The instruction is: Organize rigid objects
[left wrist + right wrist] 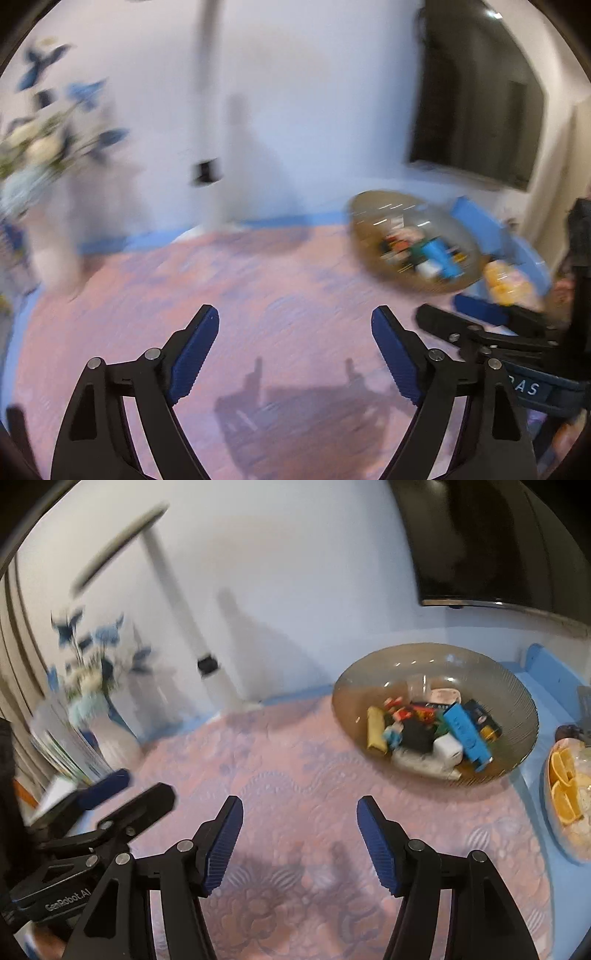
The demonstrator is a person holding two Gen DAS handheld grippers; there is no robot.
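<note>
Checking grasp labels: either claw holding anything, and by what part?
Nothing held. Left claw and right claw are both open, empty, above the pink tablecloth.

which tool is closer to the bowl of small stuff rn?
Right. The right tool sits just left of and in front of the bowl. The left tool is further left, with the right one between it and the bowl.

Glossy ribbed glass bowl [513,686] on matt patterned tablecloth [288,775].
</note>
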